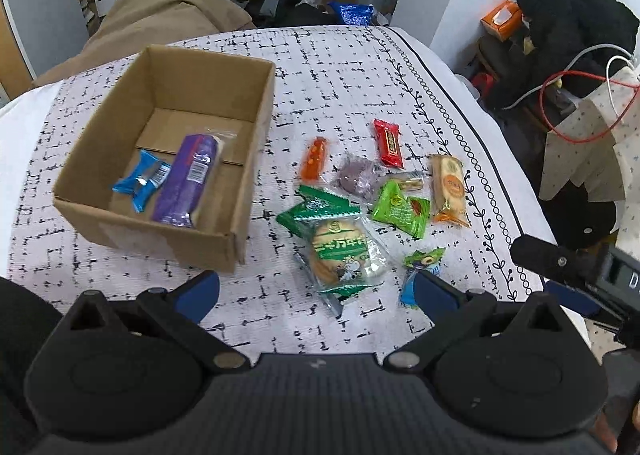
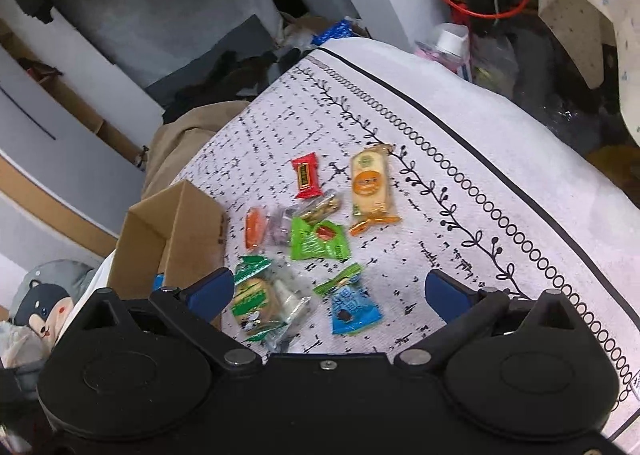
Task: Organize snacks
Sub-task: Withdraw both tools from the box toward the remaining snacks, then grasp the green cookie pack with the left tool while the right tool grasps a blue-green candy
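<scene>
With both grippers' fingers spread and empty, you have two packets in the brown cardboard box [image 1: 168, 159], while about nine wrapped snacks [image 1: 376, 211] remain beside it on the cloth-covered surface [image 1: 320, 75].

The left gripper [image 1: 316, 293] hangs above the near edge of the cloth-covered surface [image 1: 360, 67], its two blue-padded fingers [image 1: 202, 291] spread wide apart with nothing between them. The right gripper [image 2: 330, 293] is held over the same near edge, tilted toward the surface's right side, its blue-tipped fingers [image 2: 444, 293] likewise parted and holding nothing. In the left wrist view, part of the right gripper's black body shows at the right edge.
</scene>
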`<state>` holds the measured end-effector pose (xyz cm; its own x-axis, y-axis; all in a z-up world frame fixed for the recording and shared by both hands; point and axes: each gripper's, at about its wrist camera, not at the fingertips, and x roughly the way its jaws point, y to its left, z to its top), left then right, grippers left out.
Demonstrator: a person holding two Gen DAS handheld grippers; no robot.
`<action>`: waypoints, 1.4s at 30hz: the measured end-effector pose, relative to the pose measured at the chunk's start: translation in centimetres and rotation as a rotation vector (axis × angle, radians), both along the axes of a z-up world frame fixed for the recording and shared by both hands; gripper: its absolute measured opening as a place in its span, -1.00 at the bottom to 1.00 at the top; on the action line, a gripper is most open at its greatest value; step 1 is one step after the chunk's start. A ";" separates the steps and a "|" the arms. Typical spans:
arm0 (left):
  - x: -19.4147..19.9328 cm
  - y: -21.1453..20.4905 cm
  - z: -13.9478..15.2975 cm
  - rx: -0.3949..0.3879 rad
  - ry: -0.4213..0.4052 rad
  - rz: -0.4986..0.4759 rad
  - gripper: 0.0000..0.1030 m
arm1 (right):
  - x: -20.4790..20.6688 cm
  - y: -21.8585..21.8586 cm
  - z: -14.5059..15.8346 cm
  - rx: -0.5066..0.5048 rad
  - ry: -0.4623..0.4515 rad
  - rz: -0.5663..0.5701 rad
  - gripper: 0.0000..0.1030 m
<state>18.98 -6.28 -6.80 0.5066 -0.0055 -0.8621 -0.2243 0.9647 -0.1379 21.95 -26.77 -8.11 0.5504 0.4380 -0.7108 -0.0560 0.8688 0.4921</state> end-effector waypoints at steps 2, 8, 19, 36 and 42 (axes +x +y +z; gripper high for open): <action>0.2 -0.2 -0.4 -0.001 -0.005 0.012 0.99 | 0.1 0.0 -0.3 -0.005 0.003 0.000 0.98; 1.1 -0.8 -1.6 -0.020 -0.022 0.040 0.99 | 0.6 0.0 -1.3 -0.011 0.041 0.009 0.57; 3.5 -1.4 -4.6 -0.039 -0.003 0.079 0.84 | 2.0 0.8 -3.2 -0.044 0.096 0.027 0.29; 4.7 -0.6 -7.0 -0.071 0.039 0.097 -0.12 | 3.9 3.2 -5.5 -0.070 0.155 0.086 0.23; 4.5 -0.5 -5.8 -0.067 0.009 0.086 -0.12 | 4.0 4.0 -6.1 -0.077 0.166 0.095 0.23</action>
